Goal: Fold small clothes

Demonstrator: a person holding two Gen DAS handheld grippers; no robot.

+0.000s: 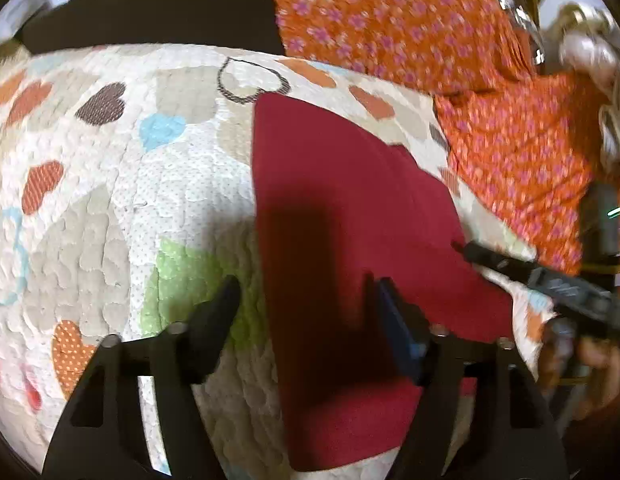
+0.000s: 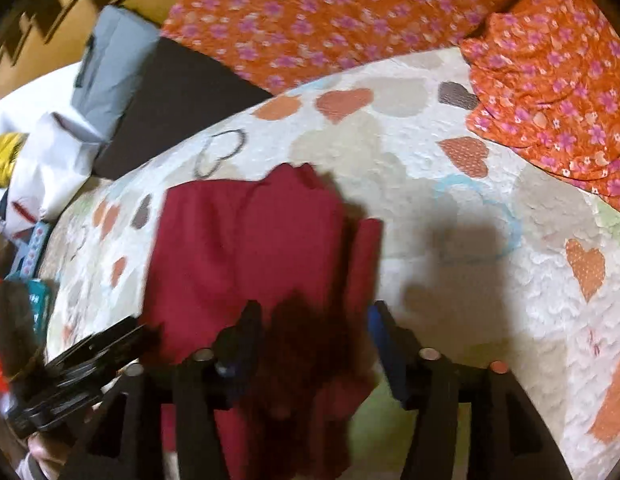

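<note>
Left wrist view: left claw (image 1: pixel 303 296) hangs released over the red cloth's (image 1: pixel 350 208) near left edge on the quilt (image 1: pixel 109 200). Right claw (image 2: pixel 314 320), also released, straddles its near end. Likely mid-fold; next, pinch an edge and carry it across.

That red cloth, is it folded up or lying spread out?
Partly folded: the red cloth lies on the quilt with a doubled layer along its right edge.

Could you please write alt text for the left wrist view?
A dark red folded cloth lies on a cream quilted heart-print blanket, under the open left gripper. The right gripper reaches its right edge; orange floral fabric behind.
</note>
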